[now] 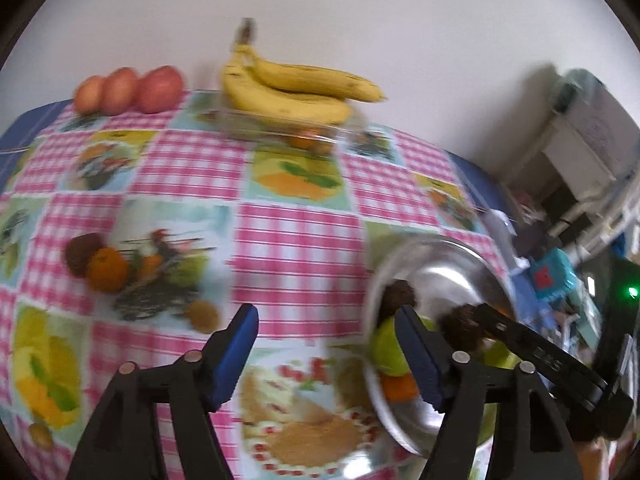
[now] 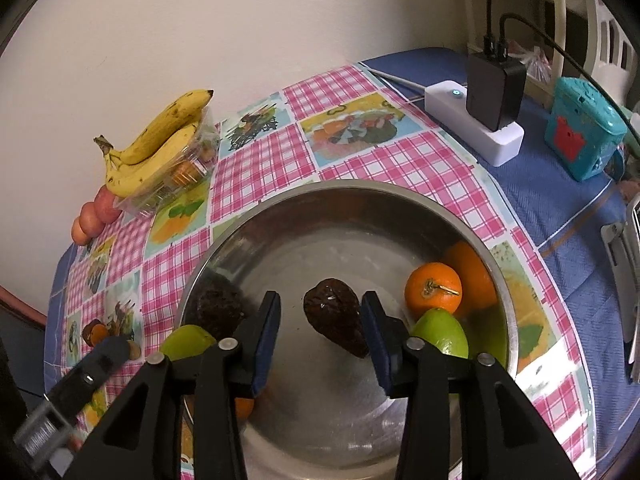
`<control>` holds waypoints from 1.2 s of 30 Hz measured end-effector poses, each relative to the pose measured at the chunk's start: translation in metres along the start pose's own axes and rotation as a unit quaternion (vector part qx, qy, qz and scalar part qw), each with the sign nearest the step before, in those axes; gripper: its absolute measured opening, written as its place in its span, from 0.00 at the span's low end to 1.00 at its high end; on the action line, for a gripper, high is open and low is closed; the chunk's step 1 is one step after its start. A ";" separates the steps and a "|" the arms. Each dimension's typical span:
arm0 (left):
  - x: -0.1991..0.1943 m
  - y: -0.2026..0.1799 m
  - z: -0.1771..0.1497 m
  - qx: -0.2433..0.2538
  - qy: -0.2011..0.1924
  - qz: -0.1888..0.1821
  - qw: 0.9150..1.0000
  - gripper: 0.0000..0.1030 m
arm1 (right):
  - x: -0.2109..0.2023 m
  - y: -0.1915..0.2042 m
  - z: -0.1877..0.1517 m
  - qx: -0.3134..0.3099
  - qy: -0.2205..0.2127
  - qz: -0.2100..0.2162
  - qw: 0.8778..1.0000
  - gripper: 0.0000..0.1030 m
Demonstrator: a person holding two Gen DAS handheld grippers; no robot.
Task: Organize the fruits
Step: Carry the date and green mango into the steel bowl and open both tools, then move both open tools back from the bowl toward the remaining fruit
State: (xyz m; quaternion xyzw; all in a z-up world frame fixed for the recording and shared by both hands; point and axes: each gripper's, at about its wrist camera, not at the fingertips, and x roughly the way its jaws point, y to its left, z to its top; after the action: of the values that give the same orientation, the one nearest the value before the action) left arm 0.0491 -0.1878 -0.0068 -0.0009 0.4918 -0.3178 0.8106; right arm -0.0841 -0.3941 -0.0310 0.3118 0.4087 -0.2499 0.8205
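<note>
Carefully clamp the released right claw (image 2: 320, 320) across the soft, bruisable avocado (image 2: 335, 322) at its broad middle inside the steel bowl (image 2: 400, 200).

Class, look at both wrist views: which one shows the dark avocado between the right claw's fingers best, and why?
The right wrist view: the dark avocado lies sharp and whole in the steel bowl. The left wrist view shows it blurred and partly hidden.

Three apples (image 1: 128, 90) in a row, two bananas (image 1: 288, 92), one steel bowl (image 2: 344, 200) holding two oranges (image 2: 434, 288), two green limes (image 2: 442, 332) and two dark avocados (image 2: 336, 314).
</note>
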 end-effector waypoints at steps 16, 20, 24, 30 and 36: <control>-0.035 0.100 0.015 -0.073 -0.048 0.229 0.969 1.00 | 0.004 0.014 -0.008 -0.028 0.001 -0.013 1.000 0.91; -0.040 0.119 0.016 -0.074 -0.043 0.263 0.961 1.00 | 0.002 0.017 -0.011 -0.031 -0.010 -0.015 0.999 0.91; -0.046 0.136 0.016 -0.083 -0.038 0.272 0.958 1.00 | 0.003 0.023 -0.013 -0.038 -0.016 -0.018 0.999 0.91; -0.051 0.155 0.019 -0.079 -0.031 0.284 0.955 1.00 | 0.004 0.039 -0.015 -0.048 -0.024 -0.008 0.999 0.91; -0.063 0.182 0.022 -0.094 -0.036 0.278 0.955 1.00 | 0.002 0.066 -0.018 -0.082 -0.030 -0.006 0.996 0.91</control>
State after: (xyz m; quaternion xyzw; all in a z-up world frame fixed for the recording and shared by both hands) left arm 0.1402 -0.0169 -0.0020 0.0486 0.4704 -0.0318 0.8805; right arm -0.0485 -0.3361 -0.0209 0.2337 0.4051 -0.2302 0.8534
